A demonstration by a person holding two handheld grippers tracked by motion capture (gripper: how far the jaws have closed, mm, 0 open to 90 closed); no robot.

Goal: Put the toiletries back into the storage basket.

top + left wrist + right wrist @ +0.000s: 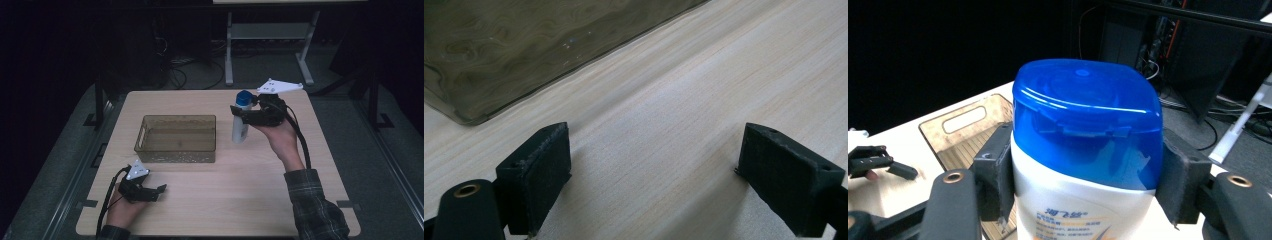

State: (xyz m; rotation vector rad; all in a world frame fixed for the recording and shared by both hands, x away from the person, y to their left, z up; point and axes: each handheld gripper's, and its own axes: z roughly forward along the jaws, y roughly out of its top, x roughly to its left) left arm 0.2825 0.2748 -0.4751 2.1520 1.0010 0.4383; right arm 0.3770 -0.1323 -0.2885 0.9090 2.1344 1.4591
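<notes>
At the near edge of the table (220, 210), the left gripper (159, 191) lies low over the wood in the person's left hand (121, 210). Its jaws stand wide apart with nothing between them; the left gripper view shows bare tabletop in the gap and a corner of the bin (524, 55) just beyond.

Further in, left of centre, the bin (176, 156) sits on the table. It is a clear, brown-tinted rectangular tub with a handle slot in its left end wall. Nothing is seen lying in it.

To the right of the bin and a little farther back, the right gripper (239, 113) is held up above the table in the person's right hand (279, 136), a plaid sleeve (315, 205) behind it. Its jaws are clamped on a bottle (240, 125), white with a blue cap, gripped just below the cap from both sides. The bottle stands upright, near the bin's right end but apart from it. Whether its base touches the table cannot be told.

In the right gripper view, the bottle (1083, 165) sits between the pads (995, 175).

Beyond the table's far edge, a grey stand (270, 40) and cables lie on the dark floor.
</notes>
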